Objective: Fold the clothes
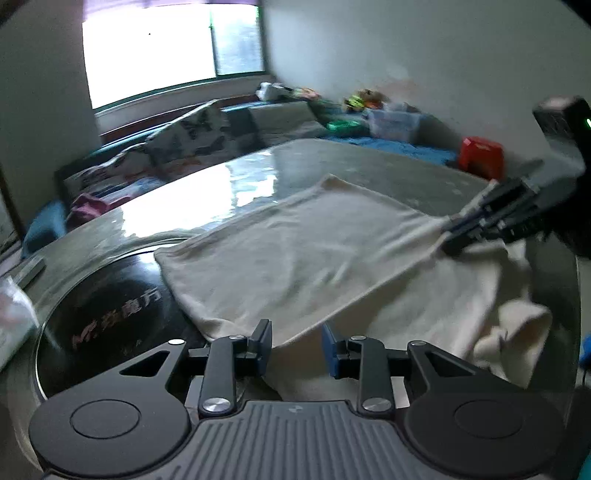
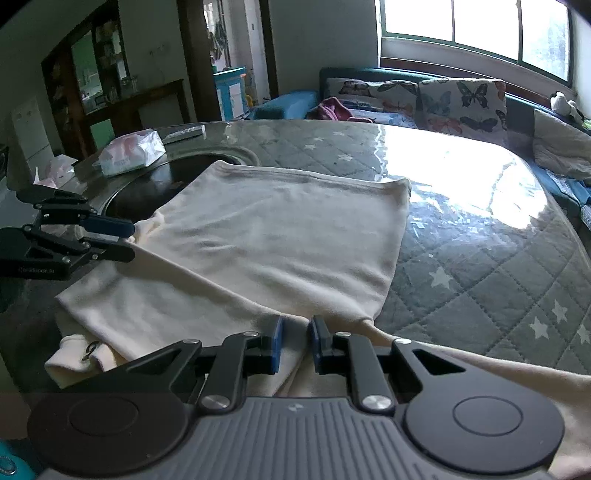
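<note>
The cream garment (image 2: 266, 236) lies partly folded on the quilted surface (image 2: 480, 280), the left hand-held gripper (image 1: 297, 345) stands apart over its near edge, and the right hand-held gripper (image 2: 295, 341), narrowly apart, grips no cloth.

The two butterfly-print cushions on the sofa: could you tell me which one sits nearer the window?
The right-hand butterfly-print cushion, directly under the window; the left butterfly-print cushion lies nearer the doorway.

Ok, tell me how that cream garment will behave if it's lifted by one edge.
The cream garment is probably floppy: it lies flat with soft wrinkles and a folded-over layer, so it should drape and sag rather than hold shape. It looks thin and likely light. On the glossy table cover it may slide when pulled, dragging the fold out of line.
</note>
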Demonstrator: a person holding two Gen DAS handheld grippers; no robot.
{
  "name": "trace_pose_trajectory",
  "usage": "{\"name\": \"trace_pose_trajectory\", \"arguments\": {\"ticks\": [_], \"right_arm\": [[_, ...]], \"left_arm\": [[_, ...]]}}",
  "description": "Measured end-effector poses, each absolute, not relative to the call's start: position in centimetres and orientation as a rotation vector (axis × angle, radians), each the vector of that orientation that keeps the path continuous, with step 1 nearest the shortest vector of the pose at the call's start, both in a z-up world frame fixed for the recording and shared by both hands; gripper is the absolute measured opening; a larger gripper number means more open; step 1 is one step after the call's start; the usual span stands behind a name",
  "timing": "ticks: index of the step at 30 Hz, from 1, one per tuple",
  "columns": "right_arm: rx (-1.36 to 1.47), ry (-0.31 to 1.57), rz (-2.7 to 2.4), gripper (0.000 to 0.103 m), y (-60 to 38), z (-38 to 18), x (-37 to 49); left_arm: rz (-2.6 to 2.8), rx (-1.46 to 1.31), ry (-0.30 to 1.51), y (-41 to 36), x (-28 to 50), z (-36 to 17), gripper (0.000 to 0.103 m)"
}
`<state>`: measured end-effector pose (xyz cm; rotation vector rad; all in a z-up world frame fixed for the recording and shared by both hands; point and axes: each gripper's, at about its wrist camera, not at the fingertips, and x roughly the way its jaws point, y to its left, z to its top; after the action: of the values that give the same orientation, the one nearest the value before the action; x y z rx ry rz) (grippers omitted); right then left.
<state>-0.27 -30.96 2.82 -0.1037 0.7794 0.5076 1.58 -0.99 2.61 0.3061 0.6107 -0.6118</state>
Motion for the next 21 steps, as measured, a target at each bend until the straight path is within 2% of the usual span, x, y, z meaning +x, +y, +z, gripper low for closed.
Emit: {"name": "trace_pose_trajectory", "arguments": {"ticks": [3,6,7,8,16,21], "right_arm": [[-0.107,0.777,0.503,0.011,-30.9,2.9,-0.2],[-0.110,0.764,0.498,0.007,-30.7,3.2,-0.2],[-0.110,0.759,0.497,0.007,-30.7,3.4,-0.2],[-0.109,0.751,0.497,0.006,-30.7,3.6,-0.2],[-0.096,0.719,0.483,0.006,-30.2,4.0,0.0],[-0.097,0.743,0.449,0.010,-30.5,3.2,0.2]], "left_arm": [[-0.630,0.328,0.620,-0.7,2.0,2.4,0.032],[-0.636,0.332,0.621,-0.4,2.2,2.4,0.016],[-0.638,0.333,0.622,-0.2,2.2,2.4,0.007],[-0.639,0.336,0.622,-0.1,2.0,2.4,0.005],[-0.595,0.284,0.619,1.7,1.4,2.8,0.003],[-0.582,0.263,0.617,1.7,1.1,3.2,0.008]]}}
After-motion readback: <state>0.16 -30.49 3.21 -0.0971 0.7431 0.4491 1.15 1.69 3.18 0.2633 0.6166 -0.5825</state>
